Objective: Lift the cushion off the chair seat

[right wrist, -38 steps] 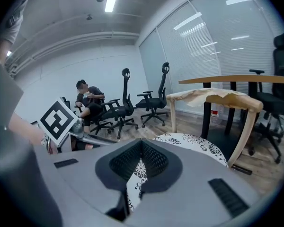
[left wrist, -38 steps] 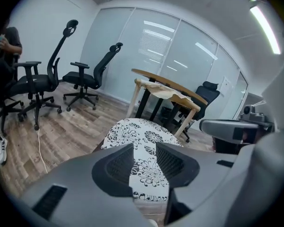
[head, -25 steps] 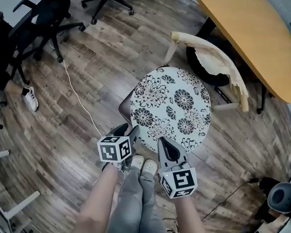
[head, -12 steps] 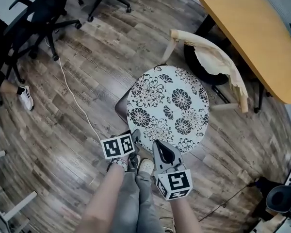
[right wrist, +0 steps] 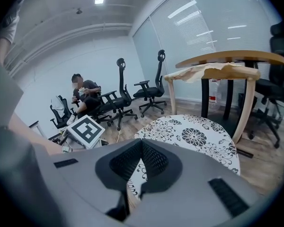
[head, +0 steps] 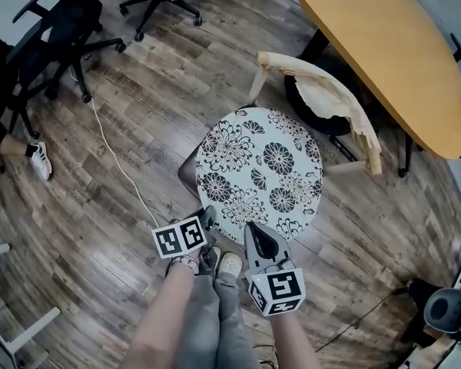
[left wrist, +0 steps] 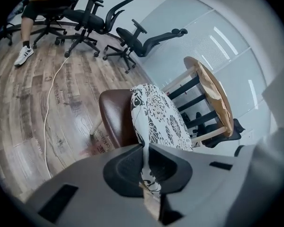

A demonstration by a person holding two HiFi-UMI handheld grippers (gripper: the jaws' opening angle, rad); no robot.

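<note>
A round white cushion point(head: 260, 177) with black flowers lies on the brown seat point(head: 187, 174) of a chair with a torn wooden backrest point(head: 323, 91). My left gripper point(head: 209, 215) is at the cushion's near left edge. In the left gripper view its jaws point(left wrist: 145, 150) are closing with the cushion's point(left wrist: 161, 119) thin edge pinched between them, above the brown seat point(left wrist: 114, 115). My right gripper point(head: 250, 227) sits at the near edge too. Its jaws point(right wrist: 142, 144) meet at the tips, with patterned fabric showing in the gap behind them and the cushion point(right wrist: 194, 136) spreading beyond.
An orange table point(head: 384, 44) stands right behind the backrest. Black office chairs point(head: 69, 29) stand at the far left, and a seated person's leg and shoe point(head: 31, 156) show there. A white cable point(head: 119, 156) runs across the wooden floor left of the chair. My own feet point(head: 229, 264) are just under the grippers.
The left gripper has rolled, slid in to the cushion's near left edge, and closed its wide-open jaws on it. The right gripper has stayed at the front edge.
</note>
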